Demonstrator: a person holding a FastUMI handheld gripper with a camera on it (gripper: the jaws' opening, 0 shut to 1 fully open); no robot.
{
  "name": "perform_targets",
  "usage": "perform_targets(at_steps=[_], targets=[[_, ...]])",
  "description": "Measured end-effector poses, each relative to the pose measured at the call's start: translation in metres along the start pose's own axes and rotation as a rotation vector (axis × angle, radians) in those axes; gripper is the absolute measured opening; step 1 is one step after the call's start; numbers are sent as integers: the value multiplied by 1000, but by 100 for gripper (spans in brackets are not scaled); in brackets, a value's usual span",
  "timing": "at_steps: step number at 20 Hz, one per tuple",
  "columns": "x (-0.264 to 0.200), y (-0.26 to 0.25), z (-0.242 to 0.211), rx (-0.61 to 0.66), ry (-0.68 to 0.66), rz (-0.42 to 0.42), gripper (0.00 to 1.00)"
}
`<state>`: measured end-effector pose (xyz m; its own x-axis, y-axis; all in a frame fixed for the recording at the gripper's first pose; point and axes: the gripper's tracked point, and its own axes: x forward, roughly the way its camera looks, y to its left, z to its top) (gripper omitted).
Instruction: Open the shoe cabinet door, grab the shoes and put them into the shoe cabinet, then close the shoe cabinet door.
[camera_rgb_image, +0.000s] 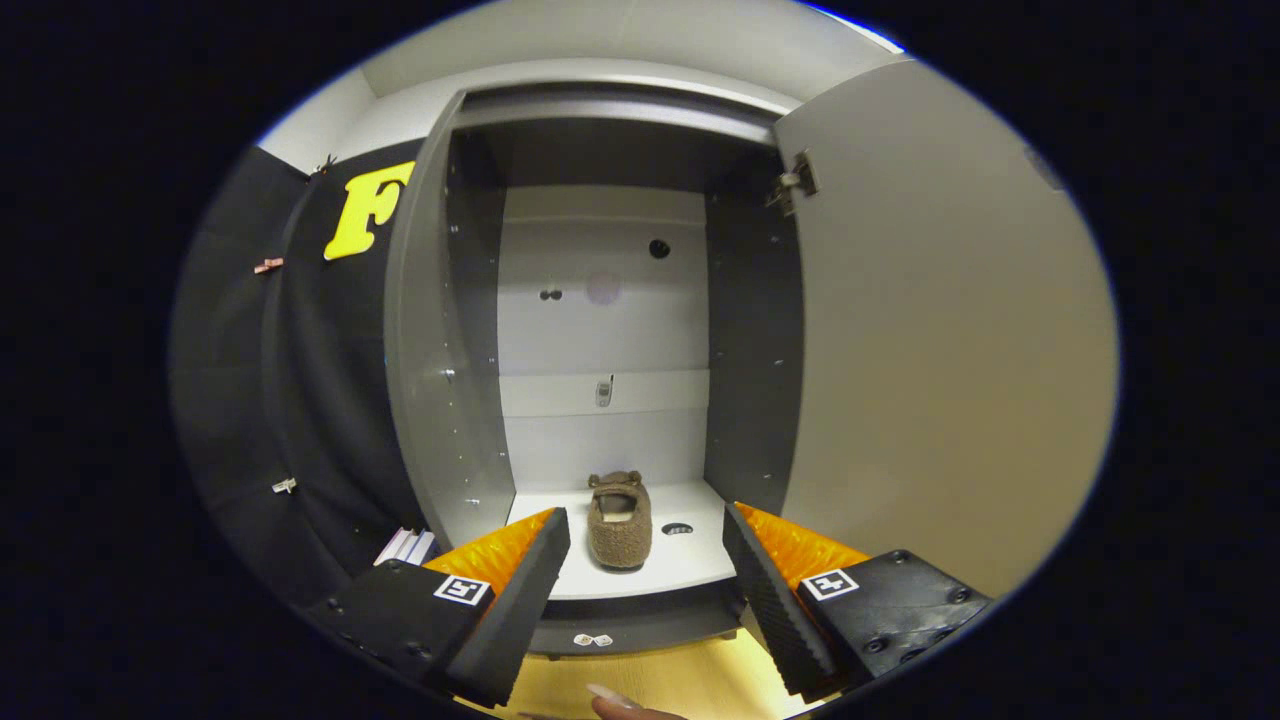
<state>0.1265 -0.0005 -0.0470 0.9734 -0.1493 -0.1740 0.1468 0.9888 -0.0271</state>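
Observation:
The shoe cabinet stands open ahead of me, its door swung wide to the right. A brown fuzzy slipper lies on the cabinet's white bottom shelf, toe toward the back wall. My gripper is open, its two fingers spread on either side of the slipper and a little in front of the shelf, with nothing between them. A fingertip of a person's hand shows just below the fingers.
The cabinet's grey left side panel and dark right inner wall bound the compartment. A hinge sits at the door's top. White flat pieces lie on the floor left of the cabinet. Wooden floor runs under the fingers.

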Motion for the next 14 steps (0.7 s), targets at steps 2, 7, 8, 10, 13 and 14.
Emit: perform_targets(at_steps=[2,7,8,10,13,14], targets=[[-30,-16,6,8,-28,-22,97],[-101,-81,9,17,-73,-180,97],[-115,-97,9,26,-83,-226,97],[-144,-131,11,51,-98,-313,97],[-169,-170,5,54,-103,-424,98],[-177,-184,4,50,-101,-451,98]])
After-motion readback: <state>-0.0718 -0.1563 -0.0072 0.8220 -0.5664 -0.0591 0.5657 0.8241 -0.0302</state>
